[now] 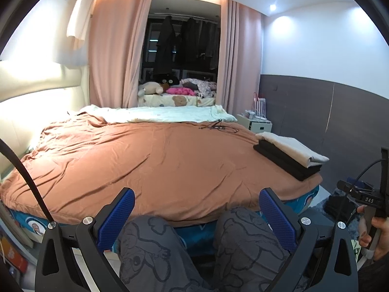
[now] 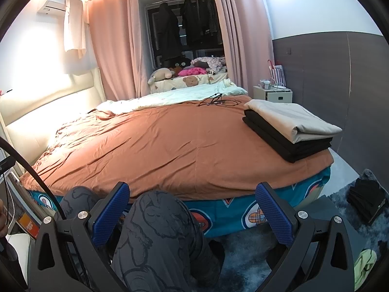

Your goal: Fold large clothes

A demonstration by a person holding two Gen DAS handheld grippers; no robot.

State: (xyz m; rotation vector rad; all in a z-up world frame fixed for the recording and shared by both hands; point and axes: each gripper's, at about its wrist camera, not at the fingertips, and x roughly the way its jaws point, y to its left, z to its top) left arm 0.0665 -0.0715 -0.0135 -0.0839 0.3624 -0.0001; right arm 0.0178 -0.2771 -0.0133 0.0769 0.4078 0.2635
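Left gripper (image 1: 197, 215): jaws spread apart, nothing held, parked over person's knees (image 1: 145, 243) at near bed edge. Right gripper (image 2: 192, 209): same, wide apart, empty. Orange bedspread (image 2: 158, 146) bare in middle; no garment laid out for folding. Far right: folded stack (image 2: 289, 131) seen, beige piece on black pieces; judged done. Right floor: dark clothes pile (image 2: 364, 199) on rug (image 2: 243, 255), green item (image 2: 364, 265) near it; likely left. No containers visible.

Orange-covered bed (image 2: 170, 146), pink curtains (image 2: 114, 43) flanking dark window (image 2: 184, 24), grey wall panel (image 2: 340, 77), white nightstand (image 2: 272, 95).
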